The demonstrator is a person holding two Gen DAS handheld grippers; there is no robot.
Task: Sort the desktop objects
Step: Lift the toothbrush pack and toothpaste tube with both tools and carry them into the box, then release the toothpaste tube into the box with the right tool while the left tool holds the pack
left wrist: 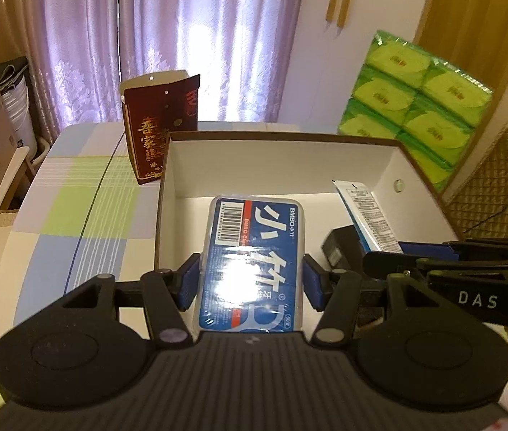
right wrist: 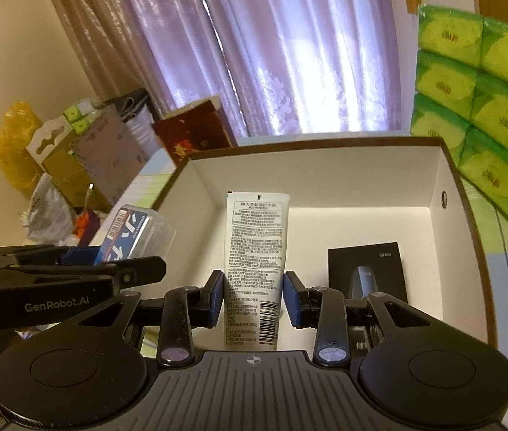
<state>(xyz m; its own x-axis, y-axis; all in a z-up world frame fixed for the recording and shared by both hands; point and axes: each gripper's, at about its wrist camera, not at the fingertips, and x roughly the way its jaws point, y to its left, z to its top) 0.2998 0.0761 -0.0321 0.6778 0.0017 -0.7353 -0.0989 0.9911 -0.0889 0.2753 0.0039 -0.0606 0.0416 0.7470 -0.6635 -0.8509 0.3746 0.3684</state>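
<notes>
Checked tablecloth (left wrist: pixel 74 215) carries an open white box (left wrist: pixel 290 165) (black packet (right wrist: pixel 367 269) inside). Left gripper (left wrist: pixel 250 280) clamps the floss-pick case (left wrist: pixel 250 262); right gripper (right wrist: pixel 254 298) clamps the white tube (right wrist: pixel 255 251).

Table (left wrist: pixel 74 194) with a rounded left edge, covered in a pastel checked cloth of green, blue and white. Open white-lined box (left wrist: pixel 282 165) sits on it toward the right. Dark red carton (left wrist: pixel 149 136) stands upright just beside the box's far left corner. Green tissue multipack (left wrist: pixel 415 100) stands at the far right edge.
</notes>
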